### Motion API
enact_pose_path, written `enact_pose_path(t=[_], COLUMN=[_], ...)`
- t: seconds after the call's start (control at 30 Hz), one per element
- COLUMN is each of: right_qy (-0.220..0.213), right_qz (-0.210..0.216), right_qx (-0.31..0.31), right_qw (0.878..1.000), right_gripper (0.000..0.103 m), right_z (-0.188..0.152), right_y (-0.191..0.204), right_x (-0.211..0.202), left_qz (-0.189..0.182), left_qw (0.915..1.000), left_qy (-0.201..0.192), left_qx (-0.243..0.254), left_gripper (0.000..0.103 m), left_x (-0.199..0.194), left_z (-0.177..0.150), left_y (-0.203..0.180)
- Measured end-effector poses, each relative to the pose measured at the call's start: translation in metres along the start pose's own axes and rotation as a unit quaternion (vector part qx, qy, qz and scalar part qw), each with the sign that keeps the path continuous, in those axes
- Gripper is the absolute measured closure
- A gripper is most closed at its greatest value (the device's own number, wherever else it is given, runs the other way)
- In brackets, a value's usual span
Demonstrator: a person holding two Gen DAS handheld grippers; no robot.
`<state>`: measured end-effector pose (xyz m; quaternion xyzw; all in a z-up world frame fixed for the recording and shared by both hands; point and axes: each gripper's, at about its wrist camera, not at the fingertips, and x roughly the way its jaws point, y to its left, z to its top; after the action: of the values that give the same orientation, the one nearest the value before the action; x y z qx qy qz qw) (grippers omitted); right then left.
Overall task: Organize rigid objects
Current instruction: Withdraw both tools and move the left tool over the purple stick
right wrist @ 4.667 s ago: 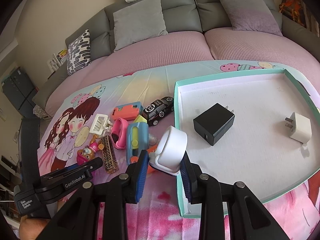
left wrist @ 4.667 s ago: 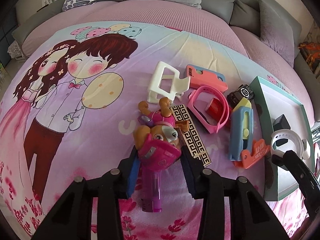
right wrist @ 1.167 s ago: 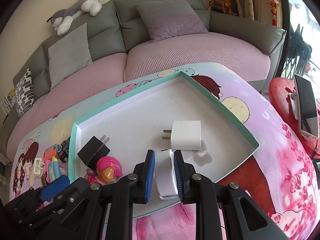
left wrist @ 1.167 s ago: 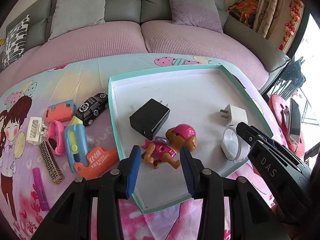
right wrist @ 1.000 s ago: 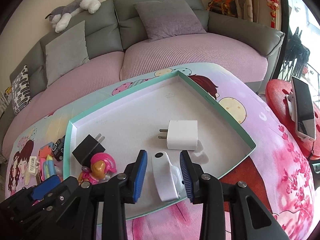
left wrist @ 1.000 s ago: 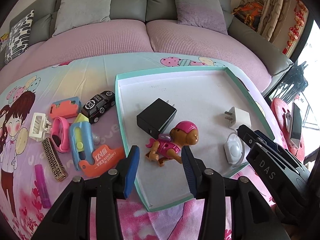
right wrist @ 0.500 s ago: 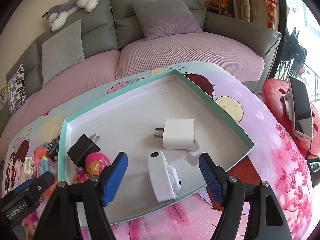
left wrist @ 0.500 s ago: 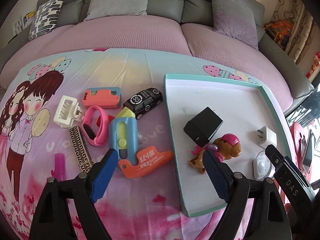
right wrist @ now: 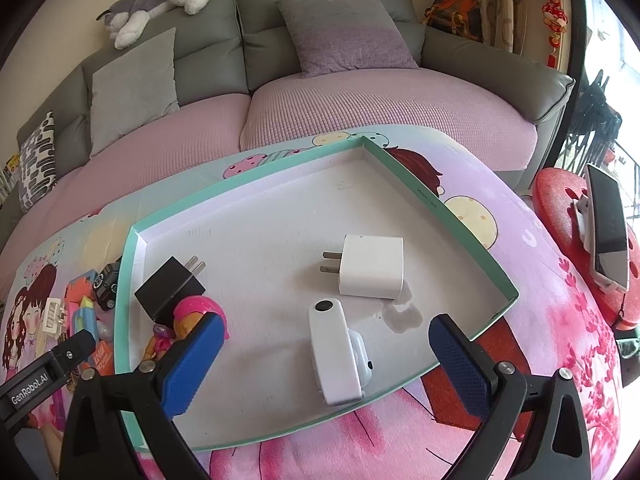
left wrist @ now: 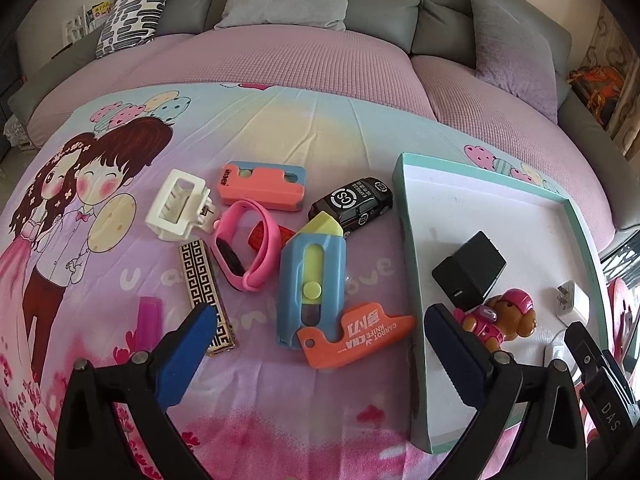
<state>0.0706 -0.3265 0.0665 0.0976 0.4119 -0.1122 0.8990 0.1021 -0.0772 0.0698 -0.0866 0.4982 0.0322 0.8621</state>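
My left gripper hovers over the cartoon cloth, its jaws opening with nothing pressed; the orange carrot knife and blue-yellow knife lie below the gap. A black toy car, pink wristband, white hair claw, coral block and patterned bar lie beyond. The teal tray holds a black charger, a puppy toy, a white charger and a white strap device. My right gripper is opening, its pads well clear of that device.
A grey sofa with pink covers and cushions curves behind the cloth. A plush husky lies on its back. A red stool with a phone stands to the right of the tray. A purple tube lies near the left finger.
Both grippers opened wide, letting go of the puppy toy and the white strap device in the tray. The left gripper swung left, over the toys on the cloth.
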Motion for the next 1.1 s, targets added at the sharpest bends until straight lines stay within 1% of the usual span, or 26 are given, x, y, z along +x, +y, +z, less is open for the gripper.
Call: enact_pose_path(t=[0.47, 0.6, 0.7, 0.77, 0.93, 1.03, 1.1], right_qy=[0.010, 0.007, -0.002, -0.013, -0.030, -0.028, -0.026], right_qz=[-0.003, -0.001, 0.005, 0.016, 0.065, 0.096, 0.108], right_qx=[-0.008, -0.012, -0.011, -0.003, 0.005, -0.019, -0.044], right_qw=[1.000, 1.000, 1.000, 1.000, 0.997, 0.995, 0.993], right_gripper=[0.000, 0.000, 0.000, 0.000, 0.000, 0.000, 0.000], right_z=[-0.001, -0.001, 0.000, 0.002, 0.004, 0.001, -0.003], right_y=[0.004, 0.007, 0.010, 0.012, 0.030, 0.053, 0.071], right_x=[0.003, 0.001, -0.004, -0.009, -0.019, -0.020, -0.020], left_qz=[0.003, 0.005, 0.009, 0.016, 0.046, 0.053, 0.055], left_qw=[1.0000, 1.0000, 0.9998, 0.9996, 0.9977, 0.9966, 0.9961], left_qy=[0.002, -0.004, -0.010, -0.018, -0.042, -0.046, -0.044], left_qx=[0.001, -0.005, -0.011, -0.016, -0.028, -0.043, -0.052], left_gripper=[0.000, 0.000, 0.000, 0.000, 0.000, 0.000, 0.000], left_x=[0.001, -0.003, -0.009, -0.016, -0.034, -0.039, -0.039], left_z=[0.000, 0.003, 0.007, 0.009, 0.015, 0.015, 0.014], left_y=[0.002, 0.011, 0.022, 0.032, 0.061, 0.078, 0.090])
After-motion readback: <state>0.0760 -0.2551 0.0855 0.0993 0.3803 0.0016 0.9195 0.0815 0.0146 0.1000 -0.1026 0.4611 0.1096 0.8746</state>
